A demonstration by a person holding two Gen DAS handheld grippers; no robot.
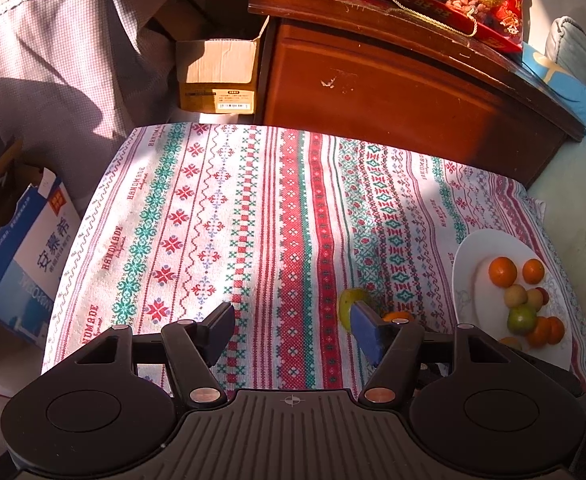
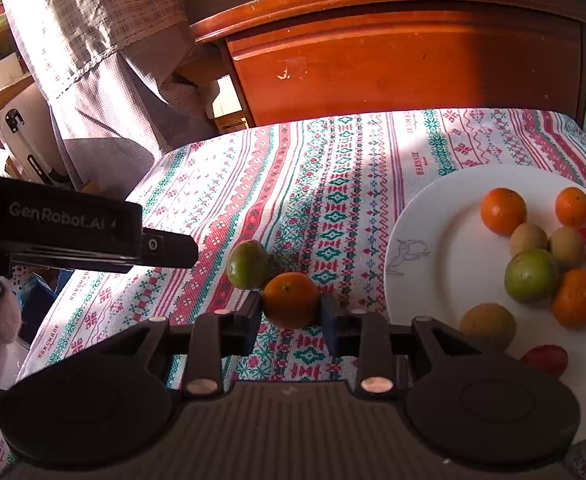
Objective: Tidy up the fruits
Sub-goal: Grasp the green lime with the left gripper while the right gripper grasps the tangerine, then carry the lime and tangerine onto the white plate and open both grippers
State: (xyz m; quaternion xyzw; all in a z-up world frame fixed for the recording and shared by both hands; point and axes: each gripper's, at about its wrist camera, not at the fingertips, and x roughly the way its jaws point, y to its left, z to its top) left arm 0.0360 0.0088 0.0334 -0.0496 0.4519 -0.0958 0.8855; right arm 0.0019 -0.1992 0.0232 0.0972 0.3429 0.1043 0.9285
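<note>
Right hand-held gripper pinching an orange tangerine between both pads, low over the patterned cloth of the tabletop. Just beside it, to the left, a green fruit lying on the cloth, touching or almost touching the tangerine. On the right, a white plate with more tangerines, green and brownish fruits. Left hand-held gripper spread wide, empty, above the cloth.
</note>
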